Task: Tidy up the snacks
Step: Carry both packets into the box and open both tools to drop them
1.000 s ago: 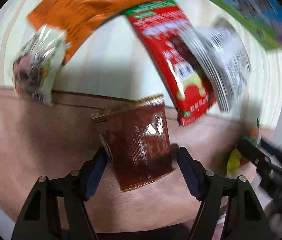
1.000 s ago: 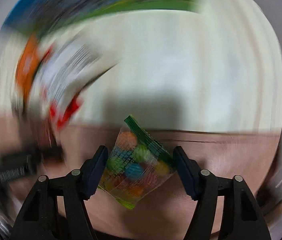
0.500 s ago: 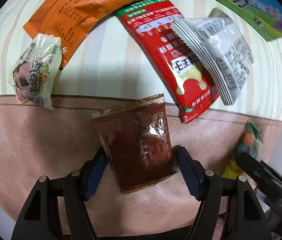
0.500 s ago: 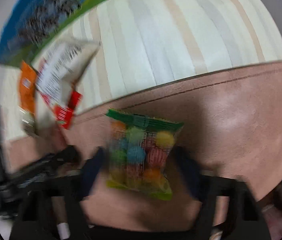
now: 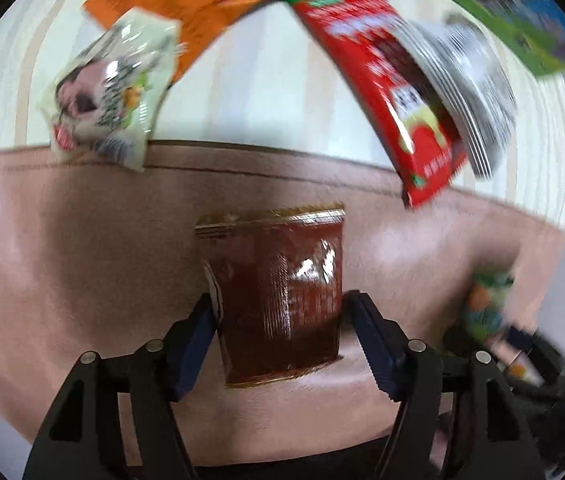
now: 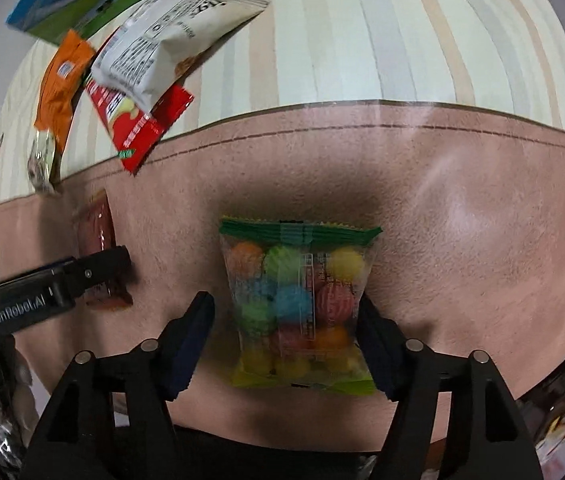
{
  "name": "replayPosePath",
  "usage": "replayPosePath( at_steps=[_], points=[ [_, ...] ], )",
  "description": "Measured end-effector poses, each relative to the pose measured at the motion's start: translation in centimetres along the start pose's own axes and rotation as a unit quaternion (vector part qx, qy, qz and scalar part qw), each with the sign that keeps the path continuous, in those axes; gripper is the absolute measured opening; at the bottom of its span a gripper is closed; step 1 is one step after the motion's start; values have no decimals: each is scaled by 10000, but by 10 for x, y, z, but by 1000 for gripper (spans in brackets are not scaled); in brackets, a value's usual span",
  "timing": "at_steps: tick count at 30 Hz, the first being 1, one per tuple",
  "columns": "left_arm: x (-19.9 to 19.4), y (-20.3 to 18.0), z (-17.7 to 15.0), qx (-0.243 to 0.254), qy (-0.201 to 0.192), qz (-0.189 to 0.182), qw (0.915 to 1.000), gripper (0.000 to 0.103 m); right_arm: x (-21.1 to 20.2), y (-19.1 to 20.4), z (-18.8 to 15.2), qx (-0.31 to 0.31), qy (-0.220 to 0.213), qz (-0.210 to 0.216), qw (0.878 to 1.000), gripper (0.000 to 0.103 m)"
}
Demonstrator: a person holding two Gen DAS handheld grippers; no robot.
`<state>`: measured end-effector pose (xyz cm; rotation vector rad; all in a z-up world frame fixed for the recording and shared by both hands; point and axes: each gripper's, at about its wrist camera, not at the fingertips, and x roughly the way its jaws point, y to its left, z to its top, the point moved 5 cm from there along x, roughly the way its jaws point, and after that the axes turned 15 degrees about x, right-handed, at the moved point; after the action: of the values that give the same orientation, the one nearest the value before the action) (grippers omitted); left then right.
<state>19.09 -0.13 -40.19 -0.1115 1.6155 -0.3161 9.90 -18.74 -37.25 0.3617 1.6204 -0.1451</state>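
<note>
Here the left gripper (image 5: 280, 316) points forward over a pinkish-brown mat (image 5: 82, 260), jaws spread to either side of a dark brown packet (image 5: 278, 292) that lies flat on the mat. Both pads sit right at the packet's edges; whether they press it cannot be told, and the view is blurred. Ahead and to the left of this gripper, a pale green snack pouch (image 5: 110, 88) overlaps the mat's far edge, with an orange bag (image 5: 210, 4) beyond it on the striped cloth (image 5: 262, 92). Ahead and to the right, a red packet (image 5: 386, 92) reaches down to the mat's edge, with a white bag (image 5: 470, 92) lying over it. The mat to the left of the gripper is bare, and a stretch of open cloth lies straight ahead past the mat's stitched border.

In the right wrist view, the left gripper shows from the side at far left, its tip at the brown packet. The right gripper (image 6: 286, 320) also points forward and low over the mat, jaws apart around a clear bag of coloured balls (image 6: 298, 308) with a green top seal. The right pad touches the bag's edge; the left pad stands a little clear of it. To the right of this gripper the mat is open up to its border, with bare striped cloth beyond.
</note>
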Motion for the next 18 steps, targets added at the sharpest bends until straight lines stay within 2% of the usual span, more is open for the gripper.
replayPosePath(
  at_steps=[2, 4, 6, 7, 10, 13, 18],
  points=[
    [1, 9, -1, -150, -41, -51, 9999, 66, -1, -7, 4, 19, -34, -20, 10000, 73],
    [4, 28, 5, -98, -34, 126, 9999, 55, 6, -7, 8, 17, -78, -54, 10000, 72],
    [-3, 21, 6, 33, -60, 258, 9996, 55, 9, -7, 7, -78, -173, -301, 9994, 61],
    [-6, 19, 5, 70, -77, 300, 9995, 55, 22, 11, 1, -113, -218, -359, 9991, 54],
    [-17, 17, 3, 202, -135, 385, 9990, 55, 18, 19, -7, -97, -209, -130, 9997, 51],
    [-36, 10, 6, 327, -284, 351, 9984, 55, -4, 10, -6, 60, -136, 272, 9995, 50],
    [-95, -10, 30, 708, -863, 199, 9935, 55, -61, 13, 18, 132, -364, 891, 9953, 50]
  ],
)
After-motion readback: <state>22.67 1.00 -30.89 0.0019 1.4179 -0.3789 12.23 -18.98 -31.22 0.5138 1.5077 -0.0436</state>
